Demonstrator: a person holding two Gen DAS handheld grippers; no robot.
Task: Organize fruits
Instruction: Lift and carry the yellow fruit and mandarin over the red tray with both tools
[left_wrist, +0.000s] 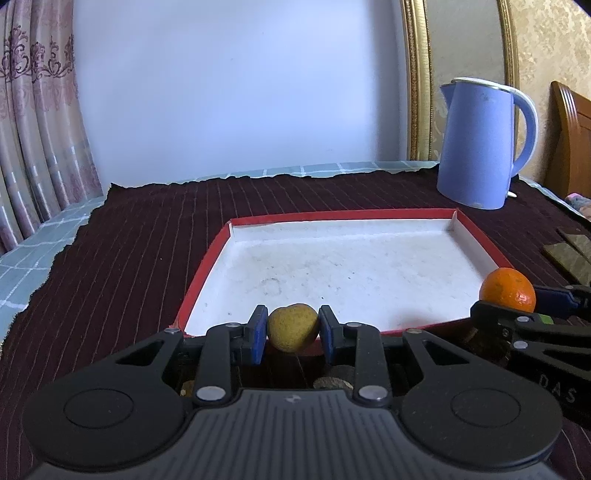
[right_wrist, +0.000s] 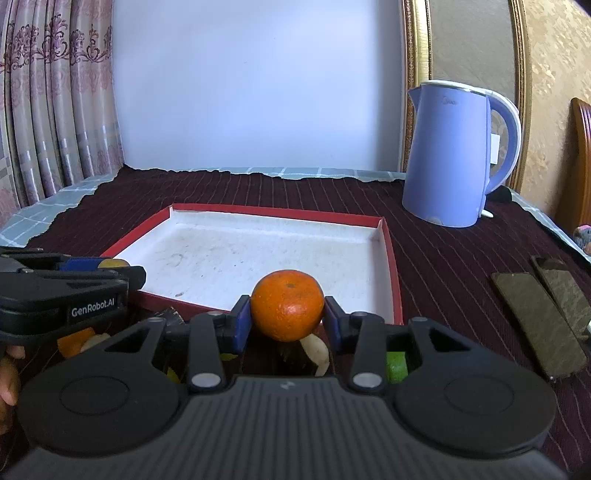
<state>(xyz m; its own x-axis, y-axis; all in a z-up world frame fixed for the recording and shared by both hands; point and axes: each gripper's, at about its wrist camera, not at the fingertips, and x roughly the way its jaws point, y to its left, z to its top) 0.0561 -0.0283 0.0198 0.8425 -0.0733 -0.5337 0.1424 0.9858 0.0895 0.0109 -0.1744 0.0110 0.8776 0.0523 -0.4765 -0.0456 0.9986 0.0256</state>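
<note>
The left gripper (left_wrist: 293, 328) pinches a yellow fruit (left_wrist: 293, 327) at the tray's (left_wrist: 207, 269) six o'clock edge; the right gripper (right_wrist: 287, 314) pinches an orange (right_wrist: 287, 309) toward four o'clock. Round fruit could slip and roll off.

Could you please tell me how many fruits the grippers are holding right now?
2: a yellow fruit in the left gripper, an orange in the right gripper.

Left gripper (left_wrist: 293, 334): a black ribbed housing with two round discs at four and eight o'clock, silver rivets — blue pads on black linkage fingers. Right gripper (right_wrist: 287, 320) is built alike; white "GenRobot.AI" lettering marks the left one's side.
</note>
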